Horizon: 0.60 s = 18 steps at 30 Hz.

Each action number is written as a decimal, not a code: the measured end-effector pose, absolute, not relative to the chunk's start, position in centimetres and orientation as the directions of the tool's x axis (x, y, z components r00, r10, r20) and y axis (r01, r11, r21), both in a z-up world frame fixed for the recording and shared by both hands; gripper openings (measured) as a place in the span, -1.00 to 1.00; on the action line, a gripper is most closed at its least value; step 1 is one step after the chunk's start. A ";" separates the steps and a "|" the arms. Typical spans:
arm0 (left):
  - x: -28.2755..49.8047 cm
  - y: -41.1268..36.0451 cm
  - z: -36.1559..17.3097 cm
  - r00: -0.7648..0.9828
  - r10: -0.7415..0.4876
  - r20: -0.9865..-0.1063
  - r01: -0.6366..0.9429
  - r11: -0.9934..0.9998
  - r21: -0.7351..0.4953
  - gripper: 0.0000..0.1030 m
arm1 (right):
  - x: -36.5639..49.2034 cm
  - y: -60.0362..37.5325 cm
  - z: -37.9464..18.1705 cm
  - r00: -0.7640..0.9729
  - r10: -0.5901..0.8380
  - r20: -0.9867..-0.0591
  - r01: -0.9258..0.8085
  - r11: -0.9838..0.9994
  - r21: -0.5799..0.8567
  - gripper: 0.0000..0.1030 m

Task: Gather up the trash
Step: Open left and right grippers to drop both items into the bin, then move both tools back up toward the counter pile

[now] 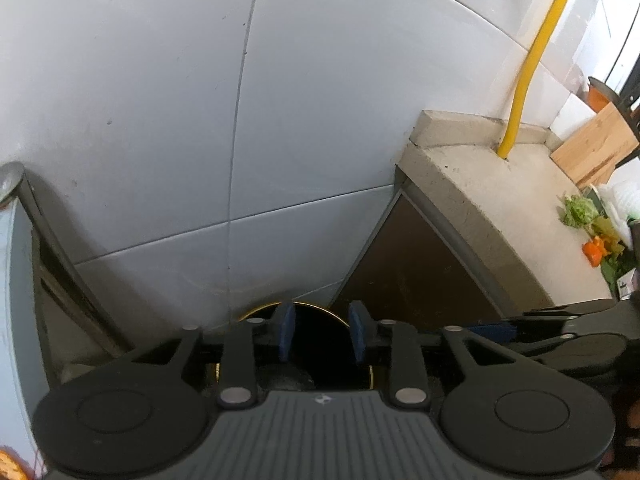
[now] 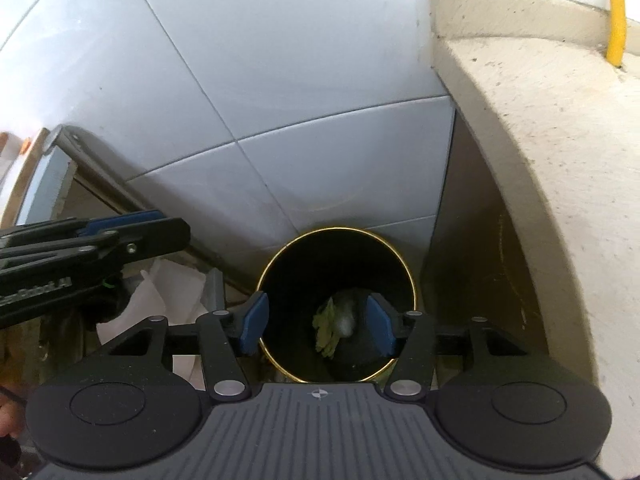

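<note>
A black round bin with a gold rim (image 2: 404, 264) stands on the floor against the tiled wall. Inside it lie green leafy scraps (image 2: 326, 326) and a pale crumpled piece (image 2: 347, 322). My right gripper (image 2: 318, 320) is open and empty, directly above the bin's mouth. My left gripper (image 1: 322, 332) is open and empty over the same bin (image 1: 320, 360), whose inside looks dark there. The left gripper also shows from the side in the right wrist view (image 2: 132, 236). More vegetable scraps (image 1: 592, 228), green and orange, lie on the stone counter (image 1: 500, 208) at the right.
A yellow pipe (image 1: 536, 56) rises from the counter's back. A wooden board (image 1: 596, 144) leans at the far right. White crumpled paper (image 2: 160, 300) lies left of the bin. A metal-edged cabinet (image 1: 44, 220) stands at the left.
</note>
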State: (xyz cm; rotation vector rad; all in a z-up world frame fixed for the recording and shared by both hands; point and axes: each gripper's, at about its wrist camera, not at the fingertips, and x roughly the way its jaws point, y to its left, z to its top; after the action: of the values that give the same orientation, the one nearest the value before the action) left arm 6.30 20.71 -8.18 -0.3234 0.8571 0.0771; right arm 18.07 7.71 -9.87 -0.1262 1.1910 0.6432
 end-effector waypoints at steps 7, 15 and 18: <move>6.5 19.5 -8.0 0.659 -0.016 -0.752 -0.162 0.973 -0.163 -0.40 | 16.5 6.6 -8.6 0.254 0.404 -0.879 -0.525 0.821 0.225 0.28; 6.0 17.8 -7.6 0.680 0.006 -0.733 -0.116 0.988 -0.099 -0.27 | 14.9 3.7 -6.5 0.305 0.416 -0.857 -0.501 0.835 0.227 0.33; 5.7 17.1 -7.4 0.689 -0.001 -0.725 -0.086 0.993 -0.083 -0.24 | 14.4 2.3 -5.6 0.326 0.421 -0.847 -0.487 0.842 0.231 0.34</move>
State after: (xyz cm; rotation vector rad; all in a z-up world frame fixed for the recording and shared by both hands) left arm 5.72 17.11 -7.43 -0.1140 0.8101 0.0476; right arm 14.38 2.31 -5.56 -0.0693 1.0865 0.5949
